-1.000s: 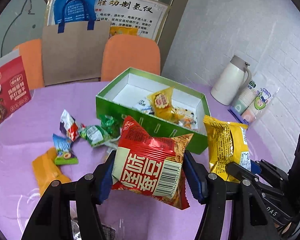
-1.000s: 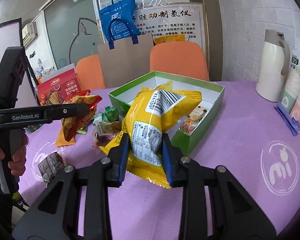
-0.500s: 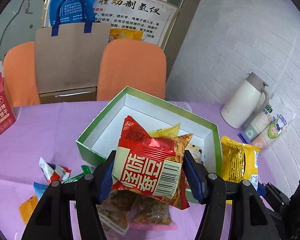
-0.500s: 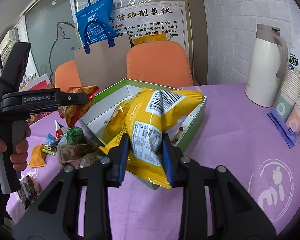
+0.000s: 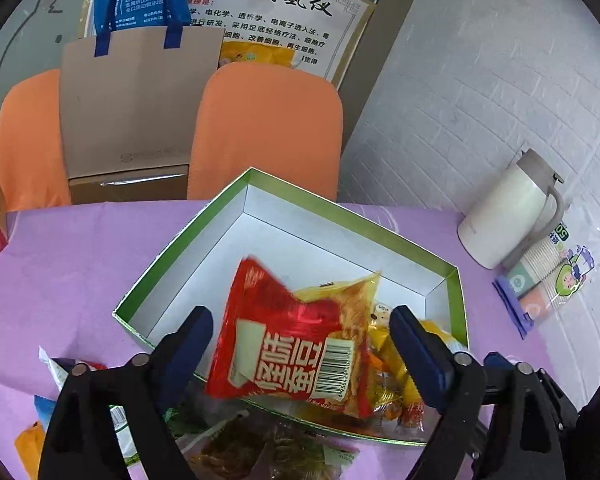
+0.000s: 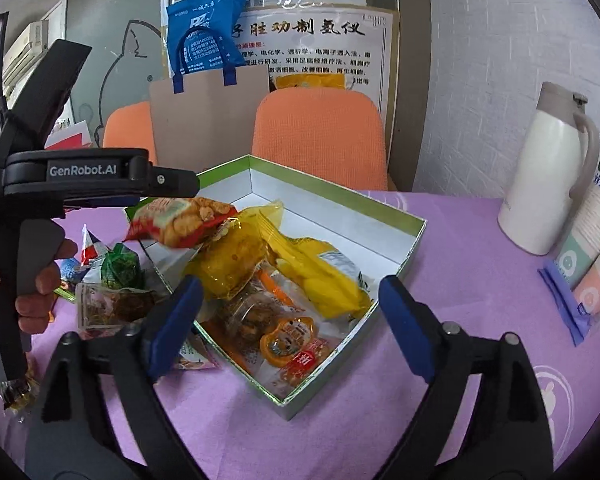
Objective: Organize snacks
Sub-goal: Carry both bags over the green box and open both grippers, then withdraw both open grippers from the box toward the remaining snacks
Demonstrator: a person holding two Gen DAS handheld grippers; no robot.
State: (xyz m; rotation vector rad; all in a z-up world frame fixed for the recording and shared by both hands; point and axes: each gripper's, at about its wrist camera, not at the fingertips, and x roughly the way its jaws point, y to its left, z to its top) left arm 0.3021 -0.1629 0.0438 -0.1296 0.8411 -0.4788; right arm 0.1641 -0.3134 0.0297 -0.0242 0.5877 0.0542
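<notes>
A green box [image 5: 300, 216] [image 6: 340, 200] with a white inside sits on the purple table and holds several snack packs. My left gripper [image 5: 300, 316] hangs over its near corner with its jaws opening. The red snack bag [image 5: 292, 340] is blurred between the pads, which no longer press on it. In the right wrist view the same red bag [image 6: 180, 220] drops just under the left gripper's finger [image 6: 172, 184]. My right gripper [image 6: 288, 284] is over the box's near side, its jaws opening with nothing gripped. The yellow snack bag [image 6: 320, 272] lies inside the box.
Loose snacks [image 6: 116, 268] [image 5: 80, 368] lie on the cloth left of the box. A white thermos [image 5: 508, 216] [image 6: 548, 176] and a pack of paper cups [image 5: 548, 276] stand at the right. Orange chairs [image 5: 268, 132] and a paper bag [image 5: 132, 112] stand behind the table.
Both grippers moved forward over the box and opened. The red bag is slipping out of the left one; the yellow bag has fallen from the right one into the box.
</notes>
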